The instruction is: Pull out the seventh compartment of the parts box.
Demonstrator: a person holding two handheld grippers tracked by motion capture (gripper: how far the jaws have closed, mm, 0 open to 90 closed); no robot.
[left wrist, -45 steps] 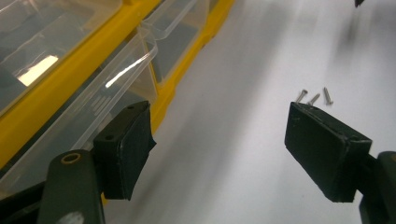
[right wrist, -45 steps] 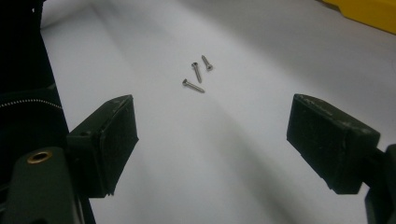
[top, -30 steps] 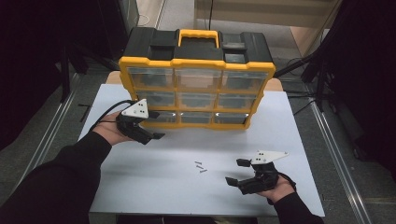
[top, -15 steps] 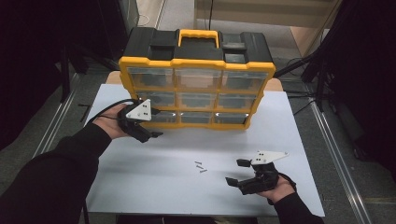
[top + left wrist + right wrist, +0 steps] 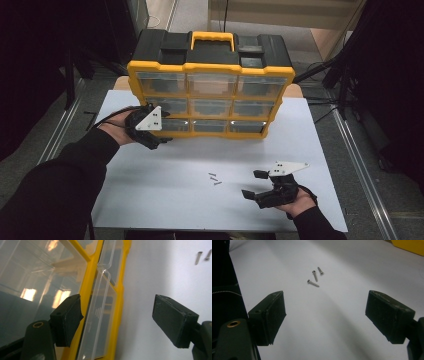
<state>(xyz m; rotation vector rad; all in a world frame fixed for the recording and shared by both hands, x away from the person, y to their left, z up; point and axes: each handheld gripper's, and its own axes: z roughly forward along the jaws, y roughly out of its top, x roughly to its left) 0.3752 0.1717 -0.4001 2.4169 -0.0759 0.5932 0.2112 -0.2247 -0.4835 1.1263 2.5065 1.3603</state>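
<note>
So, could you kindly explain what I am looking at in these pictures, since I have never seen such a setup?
A person works at a white table with hand-held tongs, one pair per hand. One picture looks down from above; the other two come from cameras riding on each pair. The left tongs are open at the lower-left clear drawer of a yellow and black organizer box. The right tongs are open and hold nothing, pointing toward three small screws lying on the table.
</note>
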